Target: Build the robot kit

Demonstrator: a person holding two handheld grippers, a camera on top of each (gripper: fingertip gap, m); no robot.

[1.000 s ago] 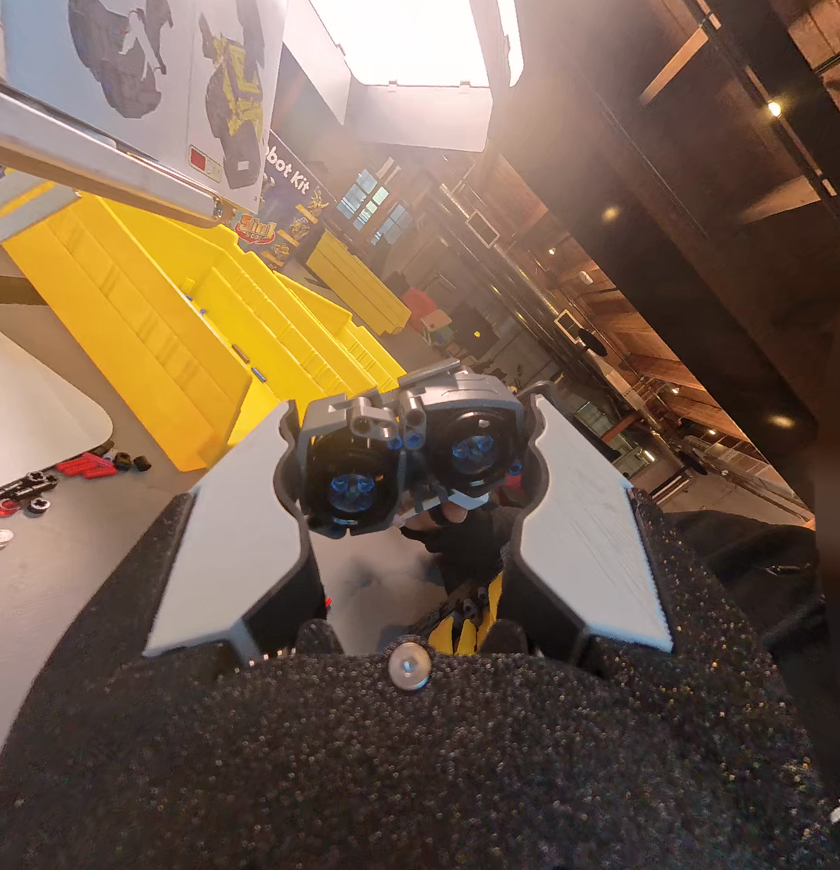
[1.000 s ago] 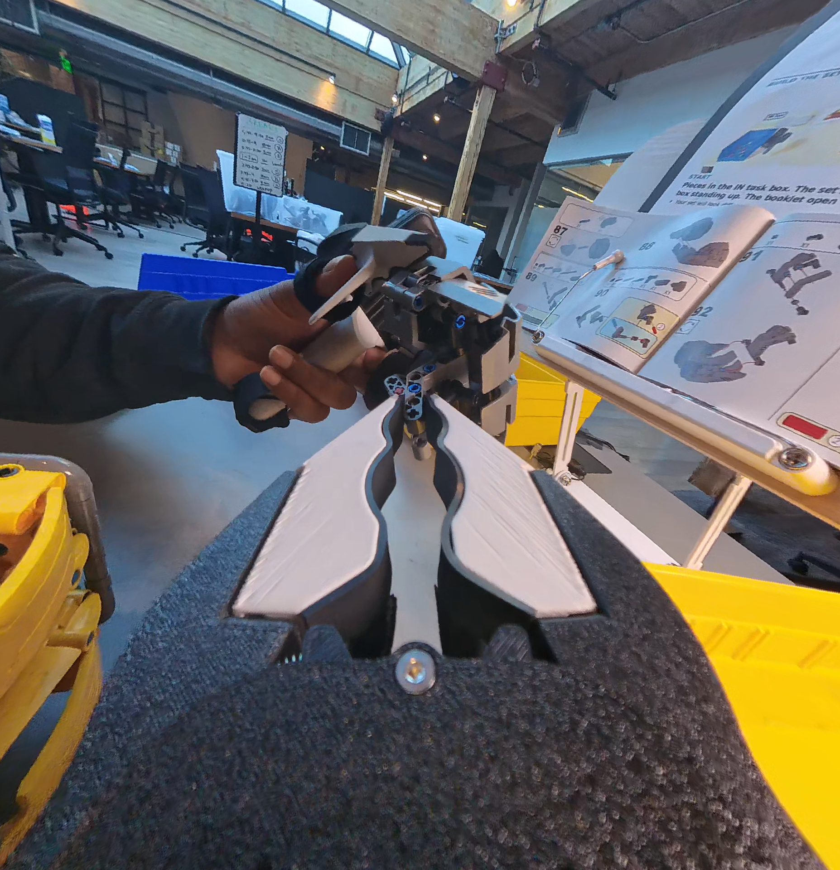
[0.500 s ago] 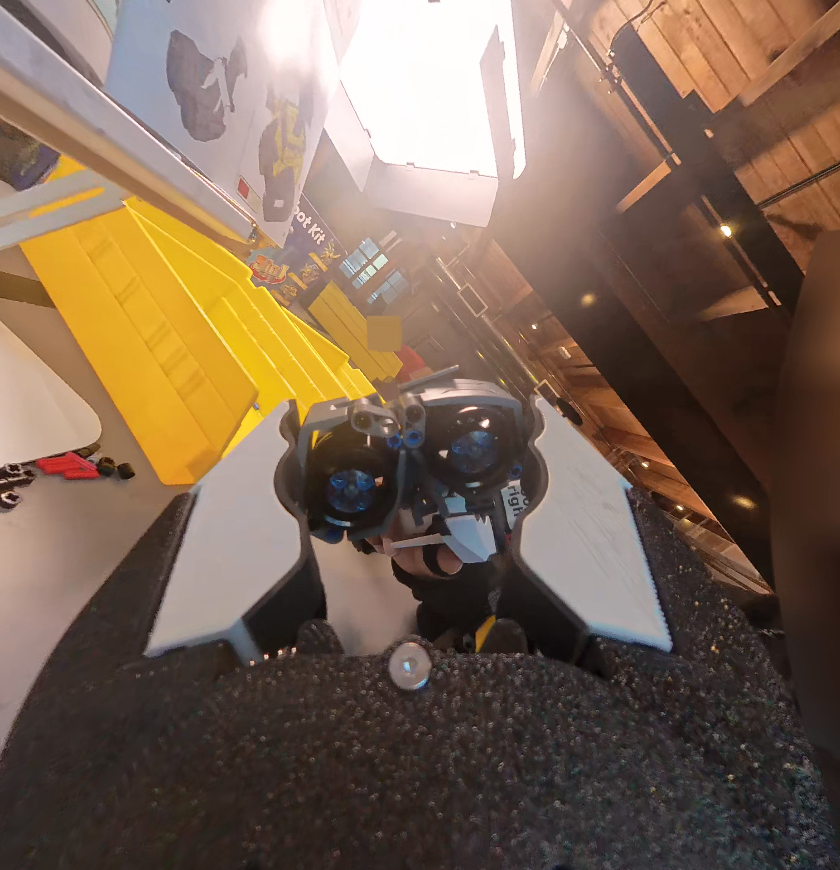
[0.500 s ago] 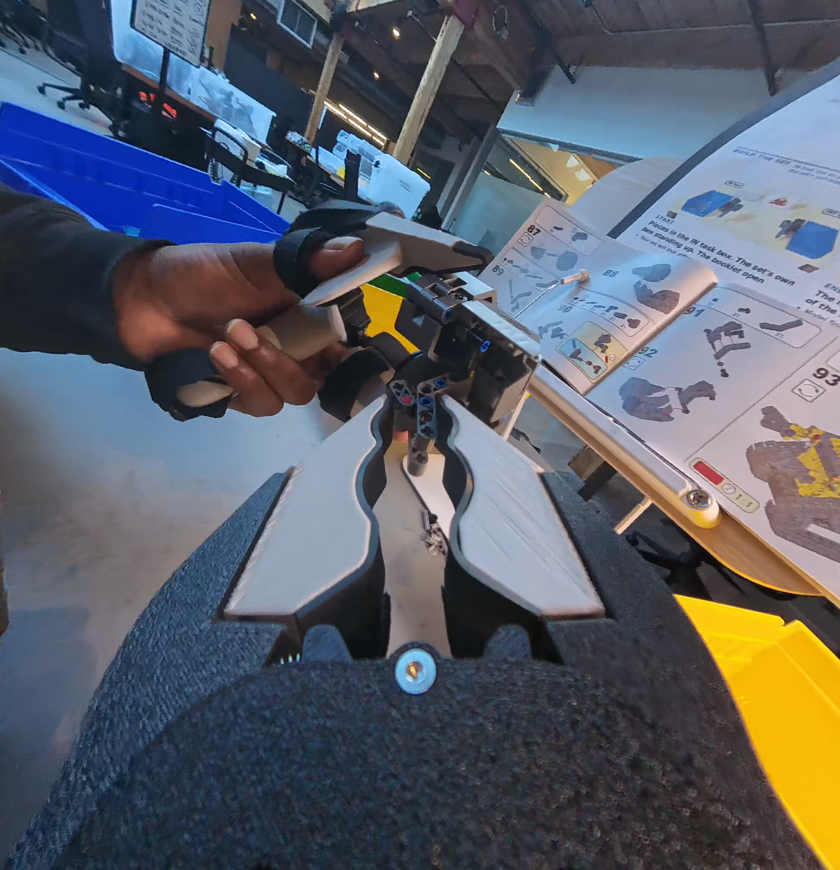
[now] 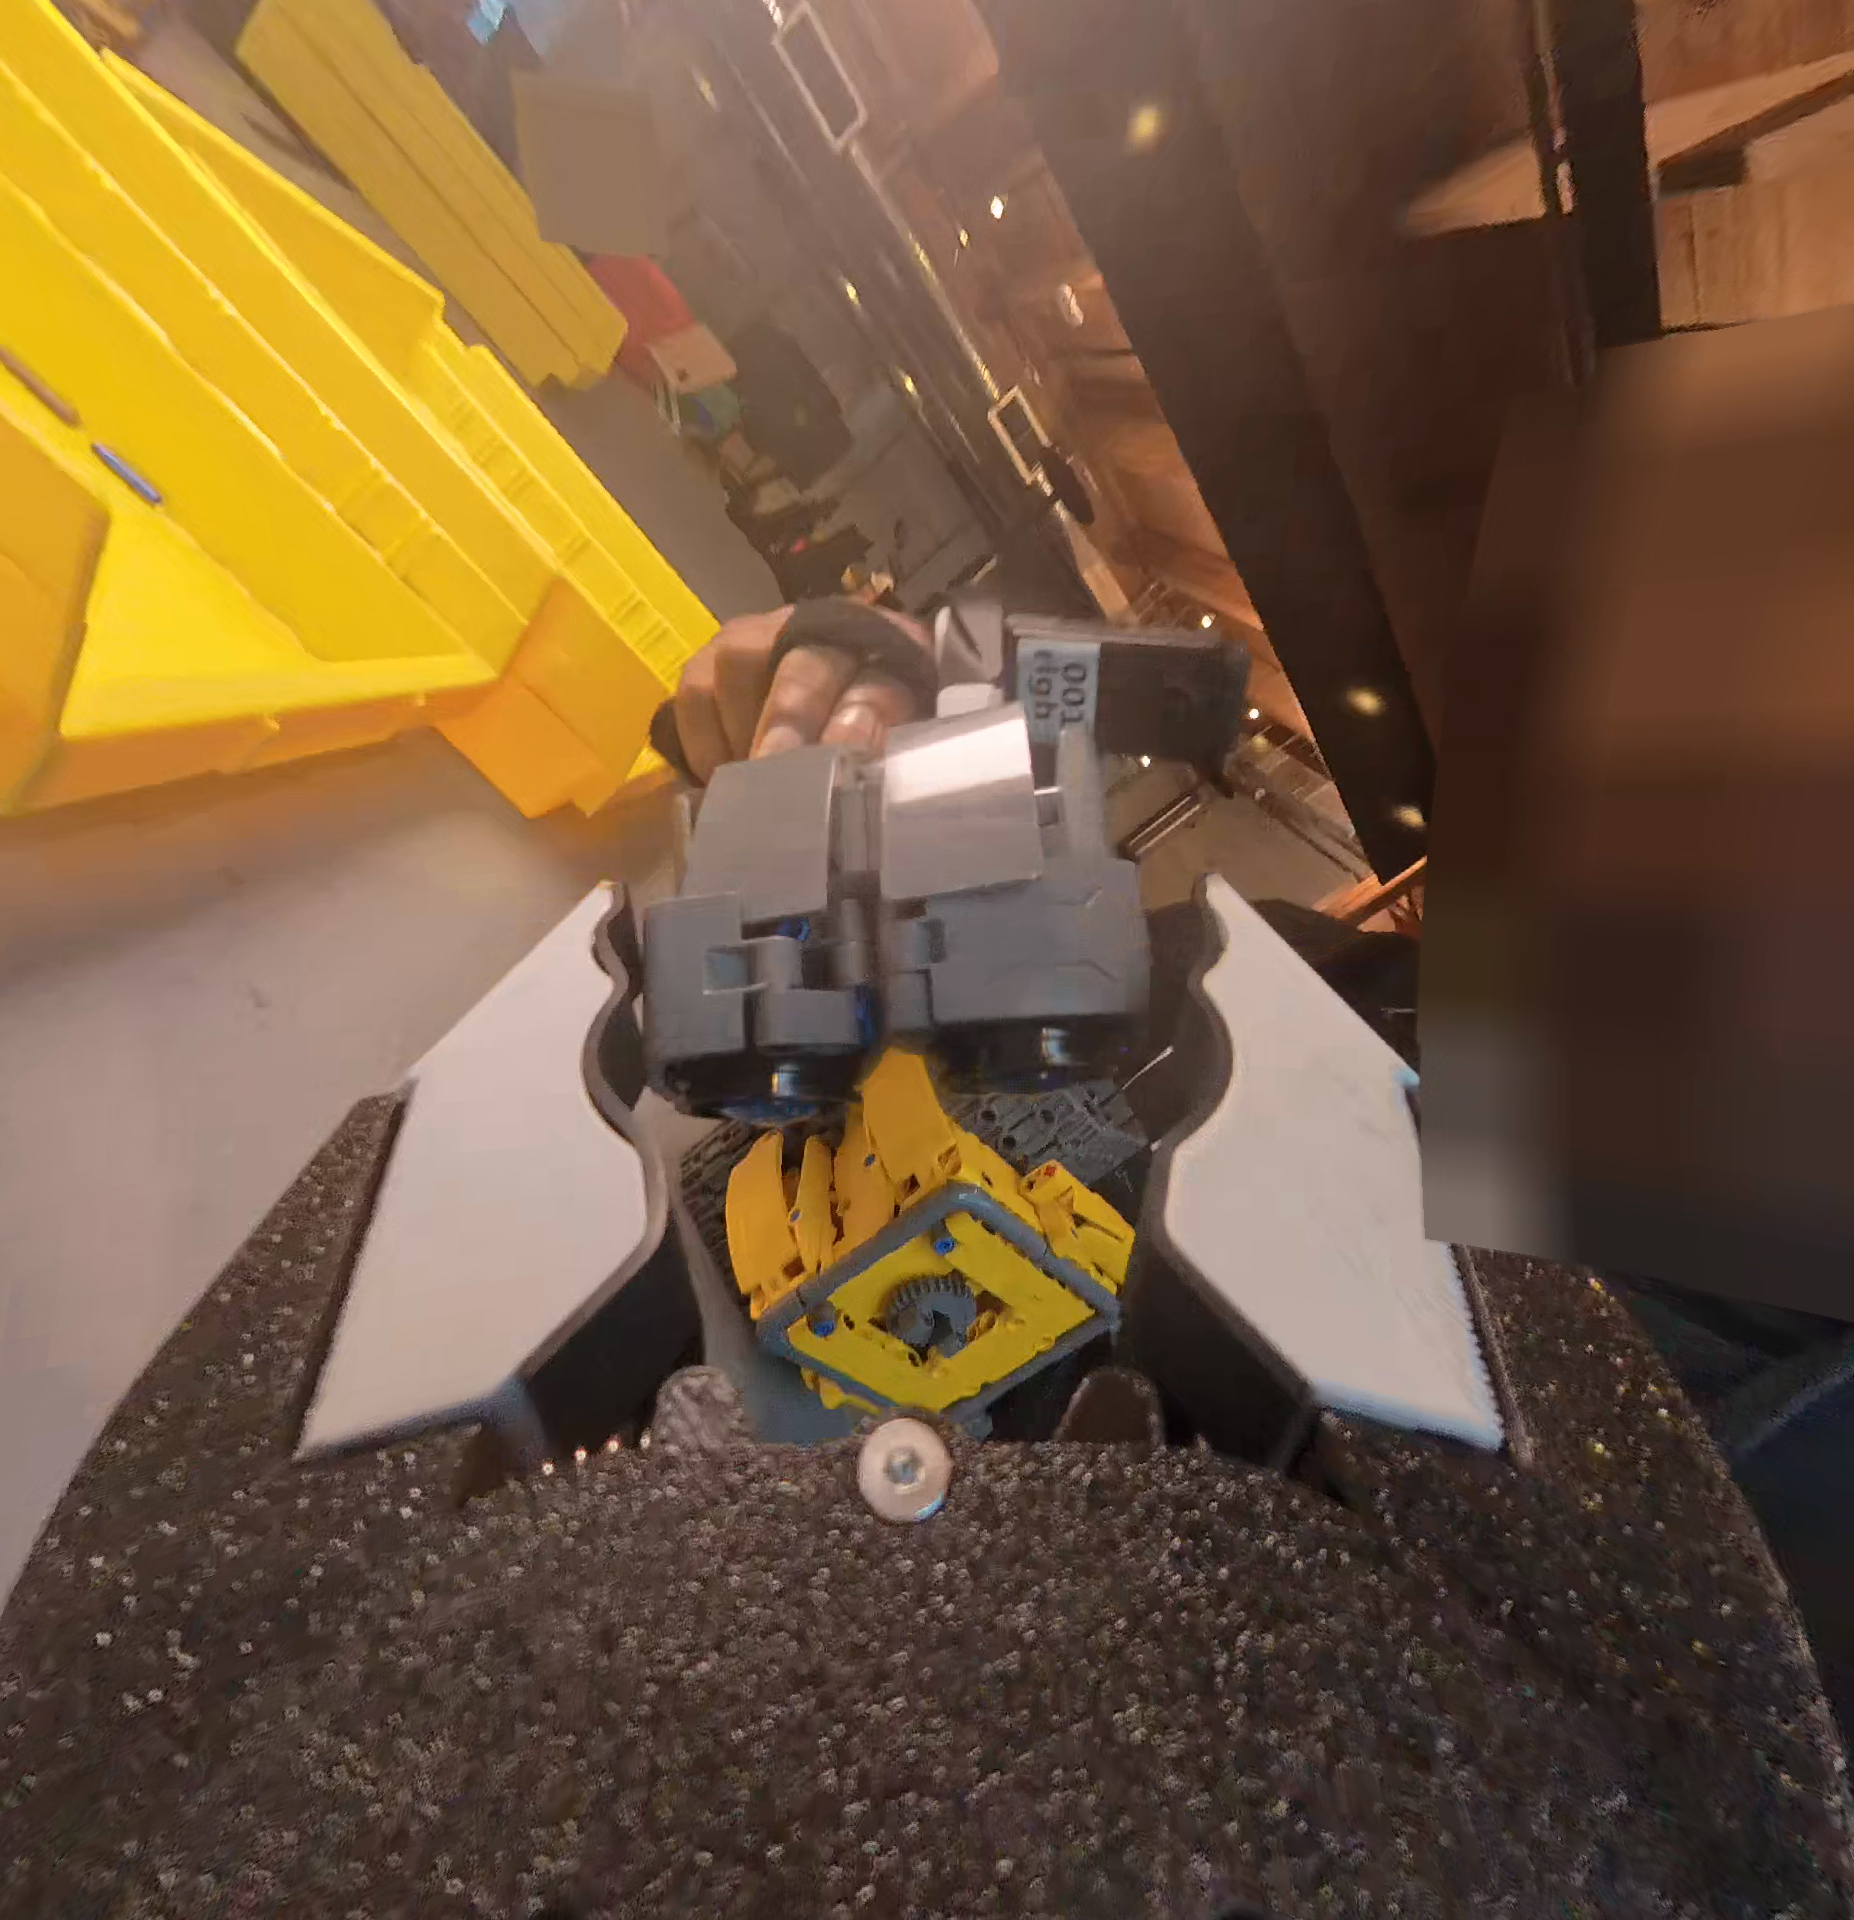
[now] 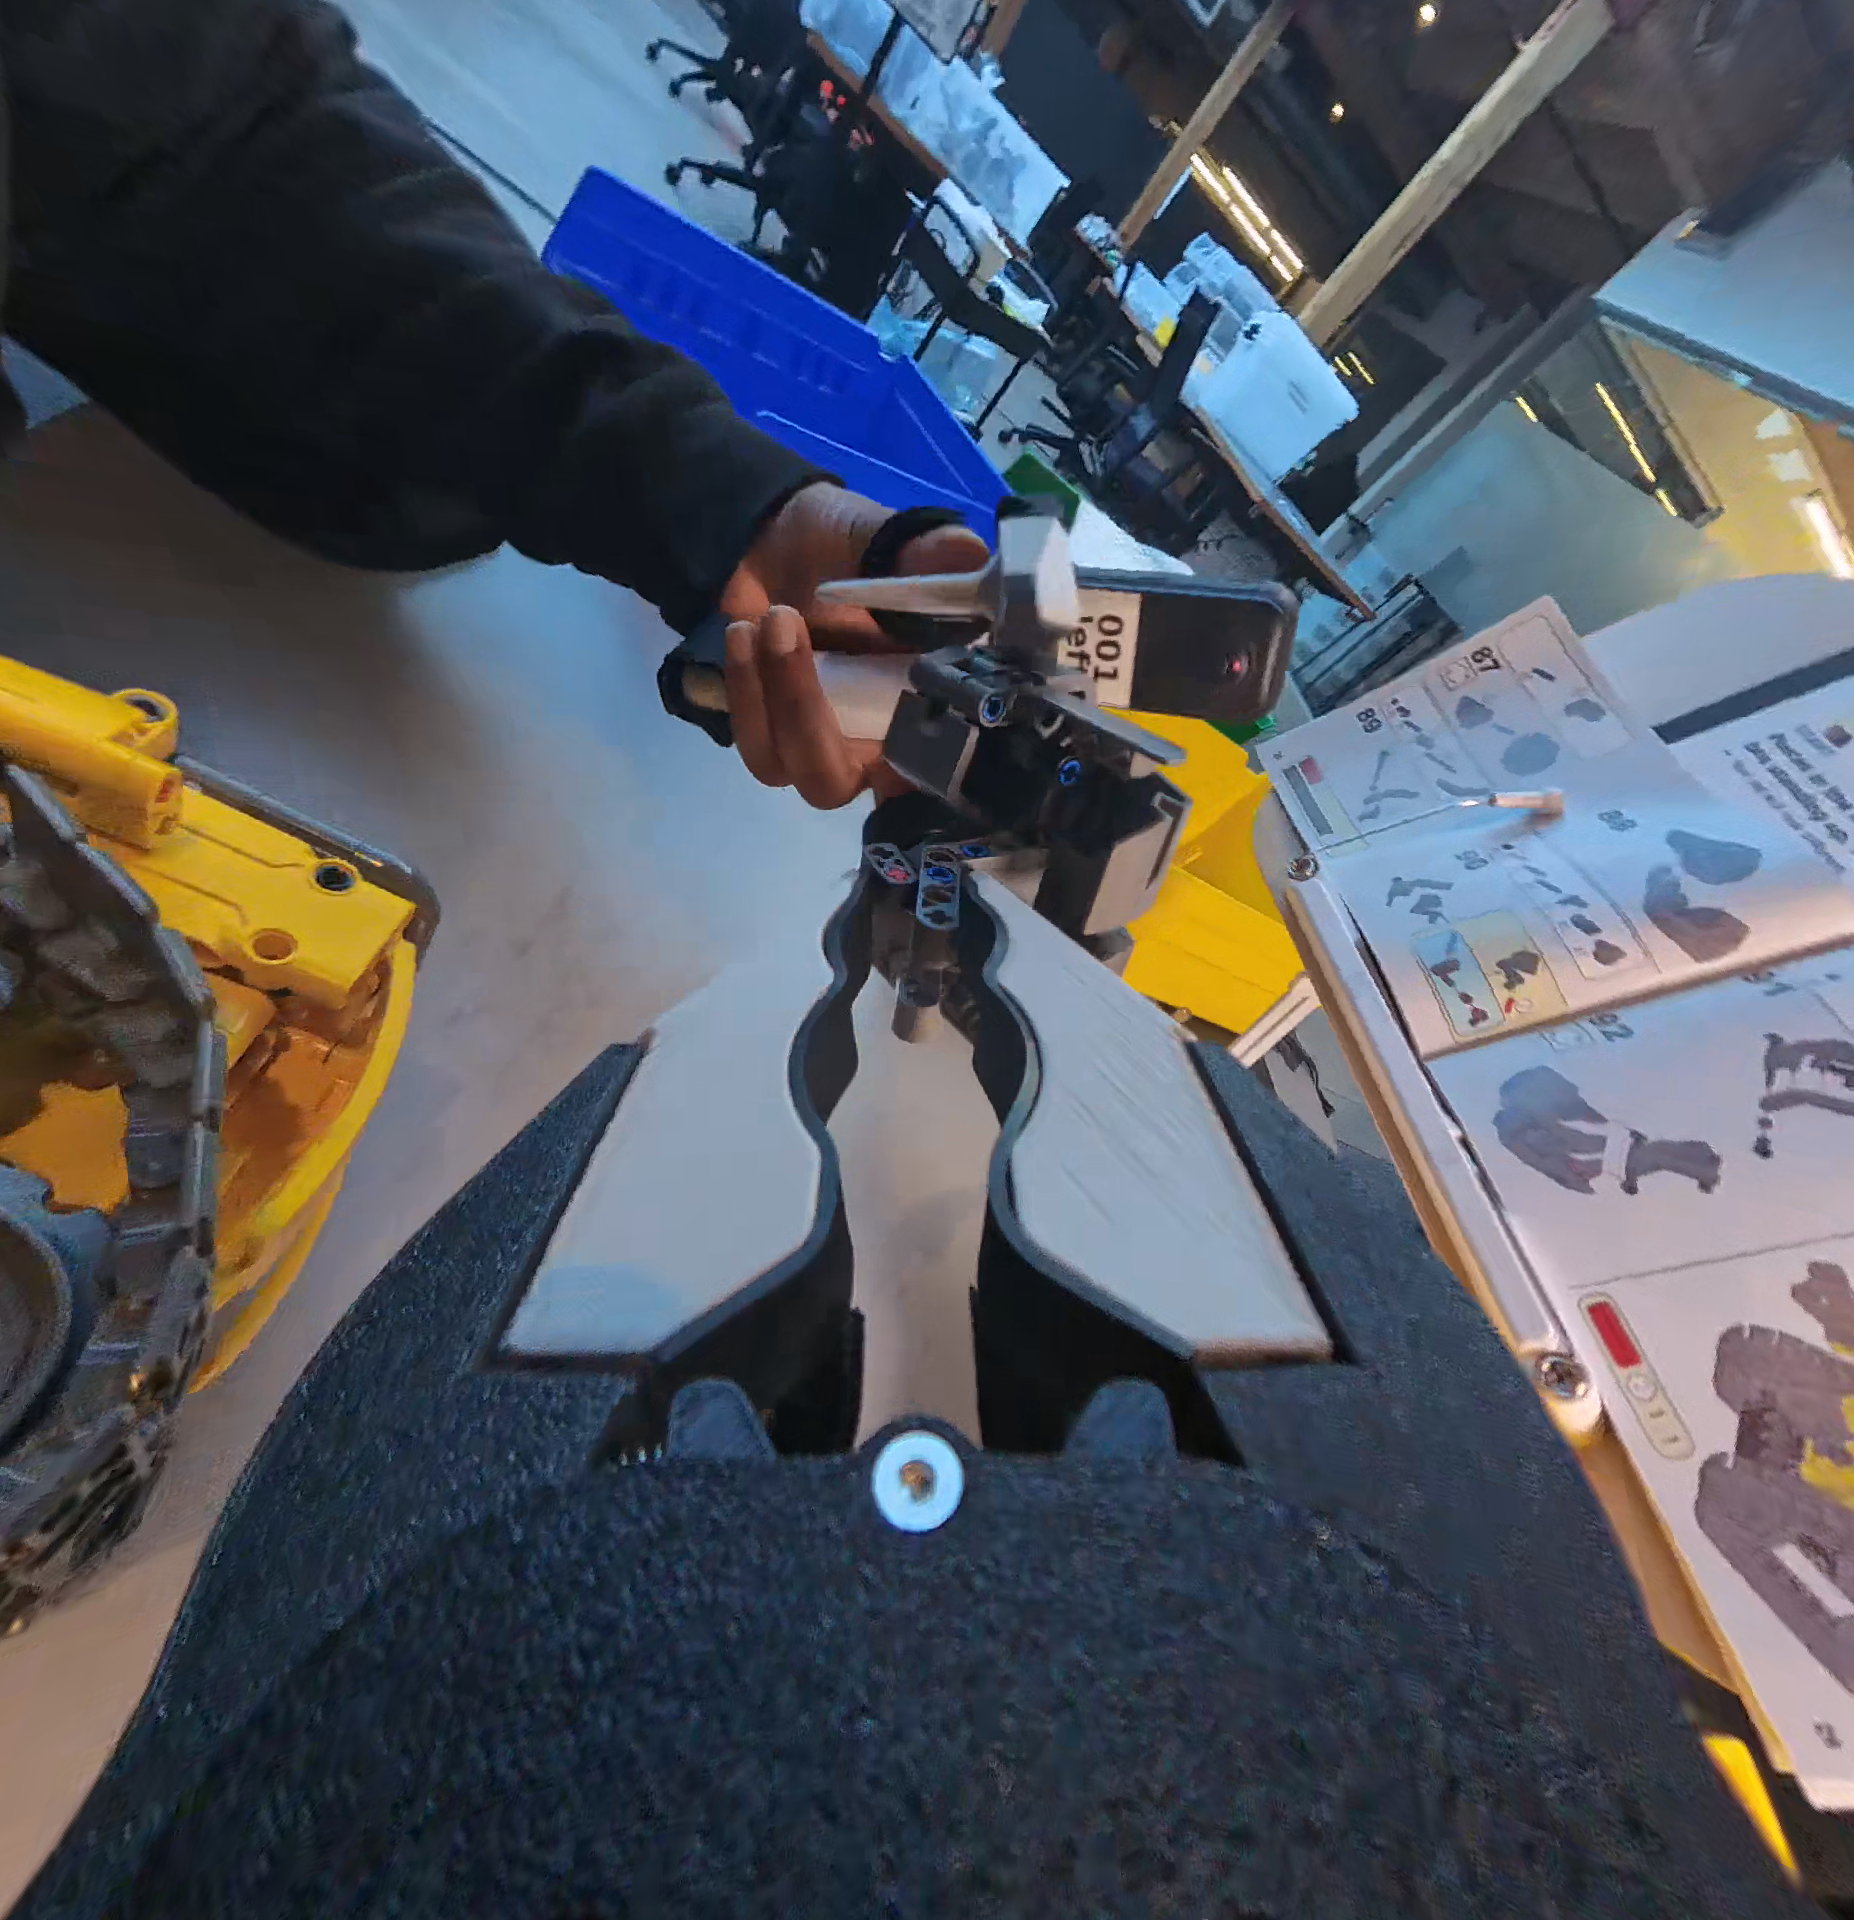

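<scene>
The left gripper [image 5: 902, 966] has its jaws spread wide and clamped against both flanks of a grey brick assembly [image 5: 892, 914], which fills the span between the tips with no slack on either side. Below the assembly, back between the fingers, lies a yellow tracked model [image 5: 933, 1278] with a small grey gear on its face. Ahead and left of the jaws runs the edge of the yellow bins [image 5: 279, 488]; bare grey tabletop [image 5: 175, 997] lies open on the left.

The right gripper [image 6: 918, 914] is nearly closed, pinching a thin dark beam with holes [image 6: 938, 894] that hangs from the same assembly [image 6: 1048, 790]. Right of these jaws an open instruction booklet [image 6: 1588, 894] on its stand crowds close; left, the tabletop is free up to the tracked model [image 6: 123, 1039]. Beyond the tips a hand [image 6: 798, 686] grips the other tool's handle
</scene>
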